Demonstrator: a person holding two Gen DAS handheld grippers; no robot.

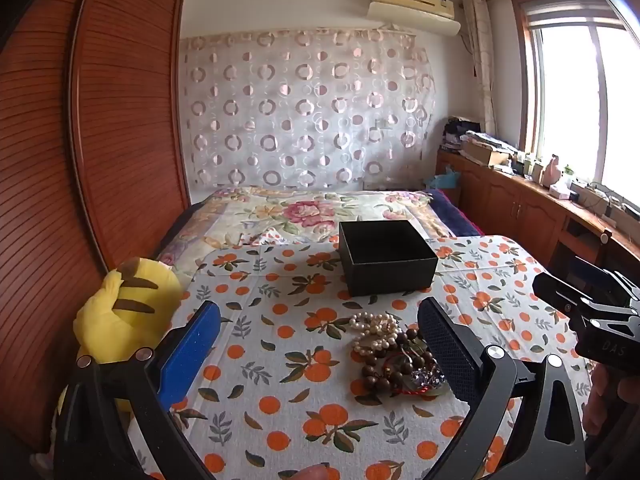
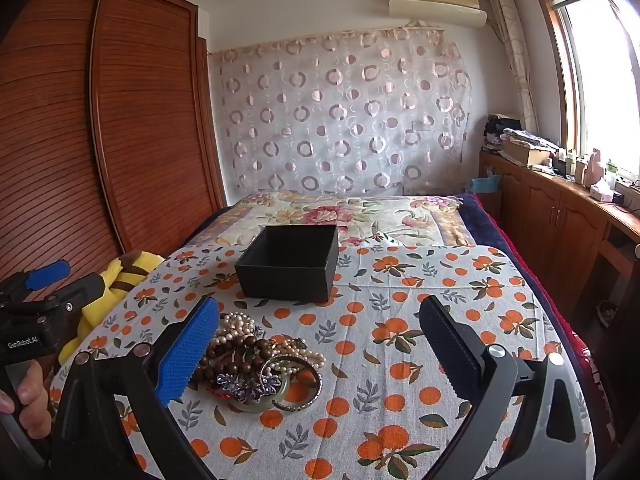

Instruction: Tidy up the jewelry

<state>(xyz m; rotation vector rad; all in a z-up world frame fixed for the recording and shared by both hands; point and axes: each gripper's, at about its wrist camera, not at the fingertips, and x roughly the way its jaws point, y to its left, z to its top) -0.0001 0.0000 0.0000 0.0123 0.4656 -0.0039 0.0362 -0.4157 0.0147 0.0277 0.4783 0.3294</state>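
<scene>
A heap of jewelry (image 1: 394,354) lies on the orange-print cloth: pearl strands, dark wooden beads, a purple brooch and a red cord. The right wrist view shows the same heap (image 2: 260,364) with a green bangle (image 2: 280,398) at its near edge. Behind it stands an open black box (image 1: 386,256) (image 2: 290,260), nothing visible inside. My left gripper (image 1: 320,344) is open, the heap just inside its right finger. My right gripper (image 2: 320,344) is open too, the heap beside its blue left finger. Neither touches the jewelry.
The cloth covers a table (image 1: 280,420) pushed against a bed with a floral quilt (image 1: 304,210). A yellow plush toy (image 1: 124,312) sits at the table's left edge by a wooden wardrobe (image 1: 120,120). Low cabinets (image 2: 560,224) with clutter run under the window on the right.
</scene>
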